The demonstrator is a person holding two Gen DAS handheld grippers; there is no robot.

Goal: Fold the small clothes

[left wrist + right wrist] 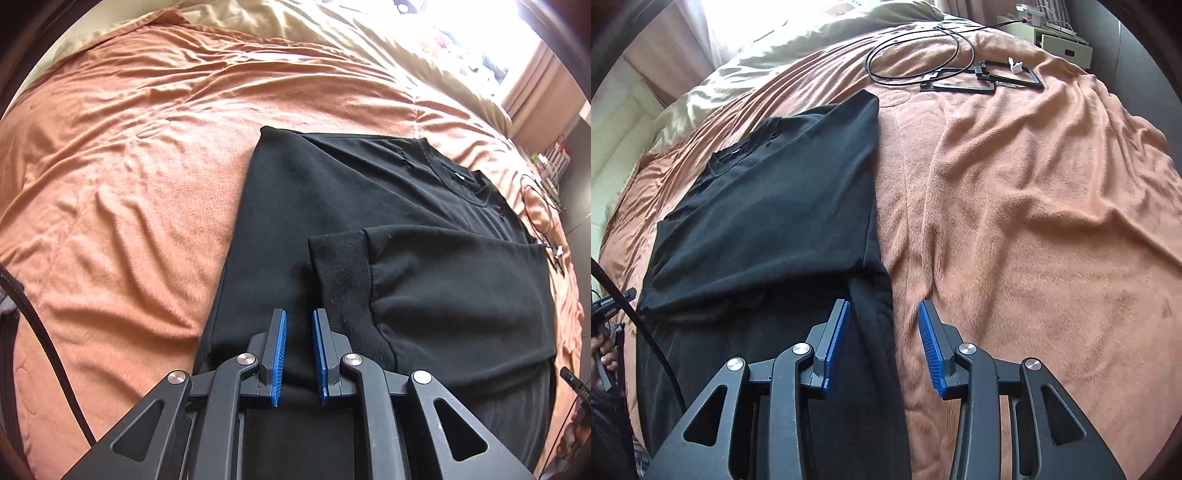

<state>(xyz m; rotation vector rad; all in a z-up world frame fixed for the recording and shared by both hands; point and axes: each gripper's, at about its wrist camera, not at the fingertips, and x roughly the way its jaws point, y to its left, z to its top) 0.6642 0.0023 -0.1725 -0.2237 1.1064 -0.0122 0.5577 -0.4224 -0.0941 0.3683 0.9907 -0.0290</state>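
Black sweatshirt (369,192), cuff (340,258) left-view, cable (912,55) right-view

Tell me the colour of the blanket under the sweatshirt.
Orange-brown, plain with no pattern. The blanket shows best in the right wrist view, beside the black sweatshirt.

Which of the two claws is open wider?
The right gripper: its blue pads stand far apart over the black sweatshirt's edge. The left gripper's pads leave only a narrow gap.
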